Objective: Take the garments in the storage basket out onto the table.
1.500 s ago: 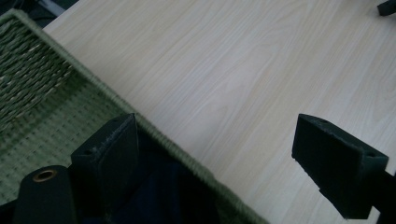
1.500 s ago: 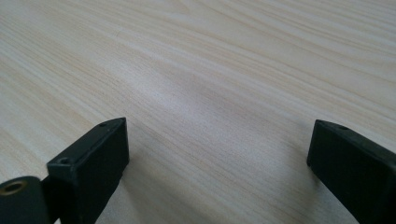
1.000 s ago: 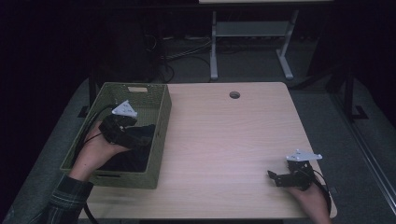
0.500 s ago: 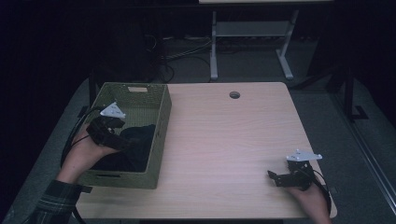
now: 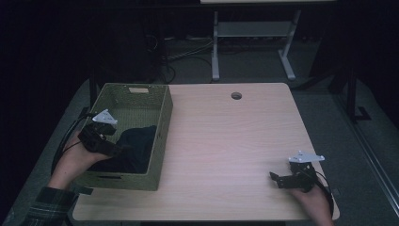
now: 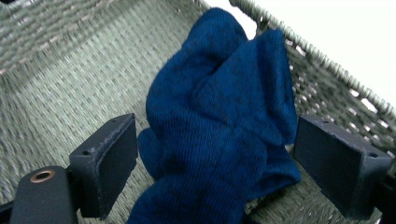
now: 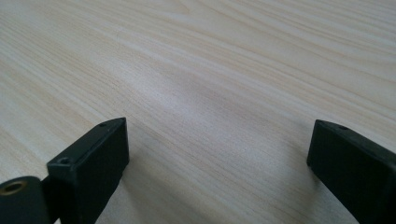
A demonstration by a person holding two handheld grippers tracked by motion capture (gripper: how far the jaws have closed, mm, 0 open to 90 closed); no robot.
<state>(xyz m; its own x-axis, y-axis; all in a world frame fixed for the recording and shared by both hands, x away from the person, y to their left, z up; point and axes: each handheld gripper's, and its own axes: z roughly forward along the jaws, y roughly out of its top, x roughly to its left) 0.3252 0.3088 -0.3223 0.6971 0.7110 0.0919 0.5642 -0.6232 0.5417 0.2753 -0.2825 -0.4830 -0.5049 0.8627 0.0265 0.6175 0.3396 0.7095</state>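
A crumpled dark blue cloth (image 6: 224, 121) lies inside the green woven basket (image 5: 160, 141), heaped against its right wall; in the high view the cloth (image 5: 136, 146) looks almost black. My left gripper (image 5: 117, 149) hangs over the basket's left side, open, and in the left gripper view the left gripper (image 6: 215, 158) has its jaws spread wide to either side of the cloth without pinching it. My right gripper (image 5: 277, 179) rests near the table's front right corner, open. The right gripper (image 7: 217, 158) has nothing but bare wood between its jaws.
The light wooden table (image 5: 226, 141) has a round cable hole (image 5: 236, 95) near its far edge. The basket stands on the table's left end. A white metal stand (image 5: 249, 33) and cables lie on the dark floor beyond the table.
My left gripper has drawn back toward the left and front of the basket, away from the cloth heap. The right gripper has stayed where it was.
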